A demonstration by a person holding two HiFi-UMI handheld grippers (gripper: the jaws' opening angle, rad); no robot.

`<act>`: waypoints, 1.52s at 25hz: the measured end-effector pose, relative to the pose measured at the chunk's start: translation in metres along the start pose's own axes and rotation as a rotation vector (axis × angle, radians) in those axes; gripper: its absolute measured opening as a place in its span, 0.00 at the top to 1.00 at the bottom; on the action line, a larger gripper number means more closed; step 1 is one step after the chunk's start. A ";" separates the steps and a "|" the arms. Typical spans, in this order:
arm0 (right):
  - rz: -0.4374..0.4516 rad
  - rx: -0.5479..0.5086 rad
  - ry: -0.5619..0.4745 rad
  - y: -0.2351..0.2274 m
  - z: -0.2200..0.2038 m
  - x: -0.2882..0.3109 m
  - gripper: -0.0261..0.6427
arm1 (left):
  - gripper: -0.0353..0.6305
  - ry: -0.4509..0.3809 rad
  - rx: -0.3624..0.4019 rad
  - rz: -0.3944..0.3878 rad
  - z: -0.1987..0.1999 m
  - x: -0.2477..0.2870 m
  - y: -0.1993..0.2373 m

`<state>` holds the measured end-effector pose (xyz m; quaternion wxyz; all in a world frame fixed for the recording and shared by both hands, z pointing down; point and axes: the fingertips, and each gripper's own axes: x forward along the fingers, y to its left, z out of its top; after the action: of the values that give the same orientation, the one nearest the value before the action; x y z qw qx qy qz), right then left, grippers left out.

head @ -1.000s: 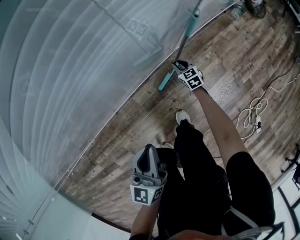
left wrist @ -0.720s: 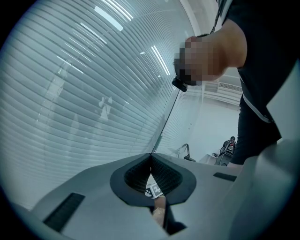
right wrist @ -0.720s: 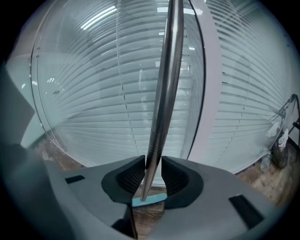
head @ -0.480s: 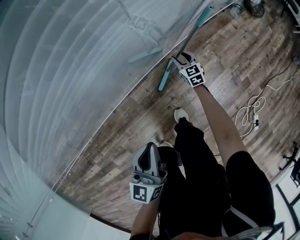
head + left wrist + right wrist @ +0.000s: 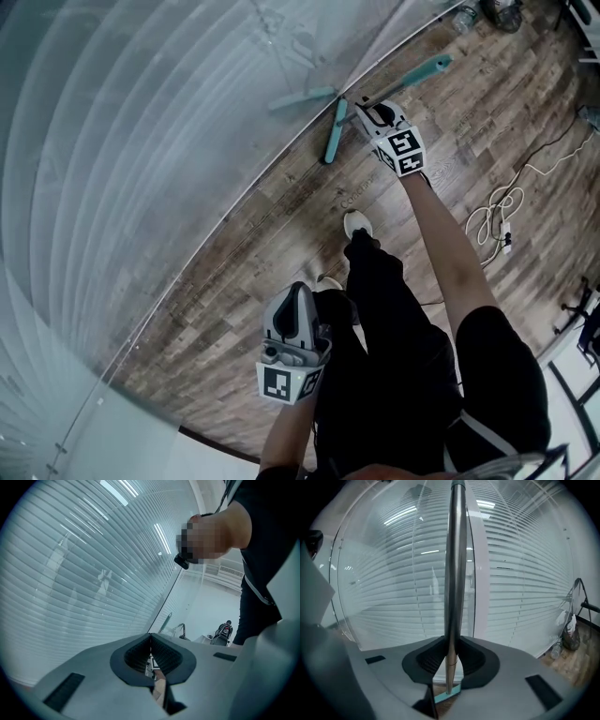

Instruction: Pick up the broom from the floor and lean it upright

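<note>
The broom [image 5: 334, 131] stands tilted beside the glass wall [image 5: 141, 141], its pole [image 5: 454, 573] pinched in our right claw [image 5: 364, 105], whose jaws have just been closing on it; our left claw [image 5: 298, 298] hangs idle, jaws together. Gripped near the head, the long pole may pivot and fall

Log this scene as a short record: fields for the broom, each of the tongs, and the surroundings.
broom: teal bottom end on the wood floor by the glass wall, pole raised
right tongs: jaws just closed, gripping the pole
left tongs: shut, empty, by the person's legs
surroundings: white cable on the floor at right
</note>
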<state>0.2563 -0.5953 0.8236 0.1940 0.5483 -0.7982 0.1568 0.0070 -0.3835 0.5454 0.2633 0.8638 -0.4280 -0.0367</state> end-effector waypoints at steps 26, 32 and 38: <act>-0.089 0.211 0.271 0.032 -0.061 0.020 0.82 | 0.92 0.009 -0.053 0.078 0.024 -0.014 0.012; -0.069 0.109 0.266 0.035 -0.053 0.022 0.81 | 0.92 0.005 -0.037 0.041 0.024 -0.014 0.001; -0.061 0.079 0.217 0.028 -0.044 0.021 0.73 | 0.92 -0.001 -0.041 0.026 0.021 -0.013 -0.001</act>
<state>0.2297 -0.5820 0.8708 0.2621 0.5593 -0.7487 0.2409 -0.0063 -0.3820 0.5248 0.2812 0.8526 -0.4385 -0.0424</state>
